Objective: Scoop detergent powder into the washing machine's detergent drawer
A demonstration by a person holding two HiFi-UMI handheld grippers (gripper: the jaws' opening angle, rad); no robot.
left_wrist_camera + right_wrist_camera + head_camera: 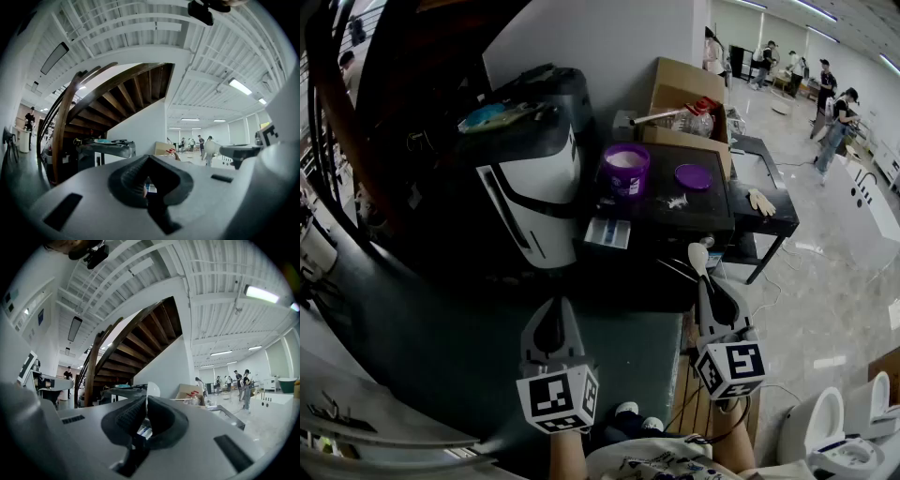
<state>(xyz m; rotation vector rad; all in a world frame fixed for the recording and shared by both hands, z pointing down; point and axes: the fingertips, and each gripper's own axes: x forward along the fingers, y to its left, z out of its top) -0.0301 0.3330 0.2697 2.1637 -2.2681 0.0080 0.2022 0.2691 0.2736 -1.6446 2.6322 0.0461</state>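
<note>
The washing machine (534,192), white with a dark top, stands at the left of a black table (717,220). Its detergent drawer (607,232) is pulled out, showing blue compartments. A purple tub (625,169) of white powder sits behind the drawer, its purple lid (693,176) lying beside it. Some powder (676,202) is spilled on the table. My right gripper (705,281) is shut on a white scoop (698,255), held upright in front of the table; the scoop (151,391) sticks up between the jaws. My left gripper (549,317) is shut and empty, near the drawer's front.
A cardboard box (684,89) with a clear bottle stands behind the table. Pale gloves (761,200) lie on the table's right side. A dark wooden staircase (140,333) rises at the left. People stand far back right. White fixtures (853,436) sit on the floor at lower right.
</note>
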